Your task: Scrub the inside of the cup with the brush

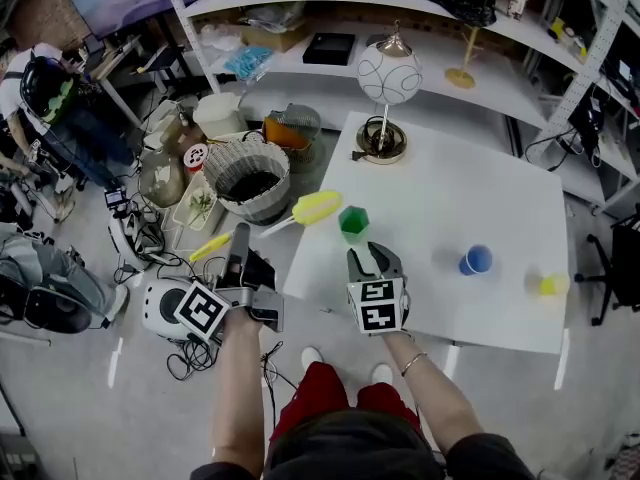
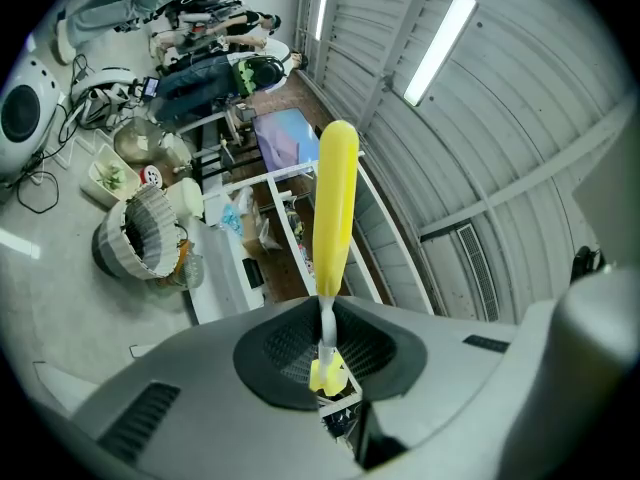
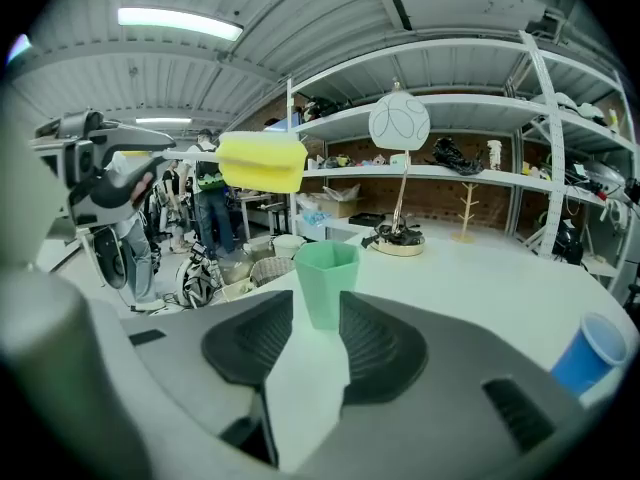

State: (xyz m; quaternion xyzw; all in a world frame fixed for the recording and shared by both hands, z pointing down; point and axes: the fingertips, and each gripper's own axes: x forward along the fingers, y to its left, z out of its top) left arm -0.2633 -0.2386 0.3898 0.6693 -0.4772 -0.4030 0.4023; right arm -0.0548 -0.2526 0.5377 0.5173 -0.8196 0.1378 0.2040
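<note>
Jaws of the right gripper (image 3: pixel 318 308) sit on either side of the green cup (image 3: pixel 326 273) at the near left corner of the white counter (image 1: pixel 470 183), and their pads seem to press its lower walls, though the contact is hard to confirm. Closed jaws of the left gripper (image 2: pixel 328 318) clamp the thin white stem of the brush (image 2: pixel 335 203), whose yellow sponge head hangs over the counter's left edge.
</note>
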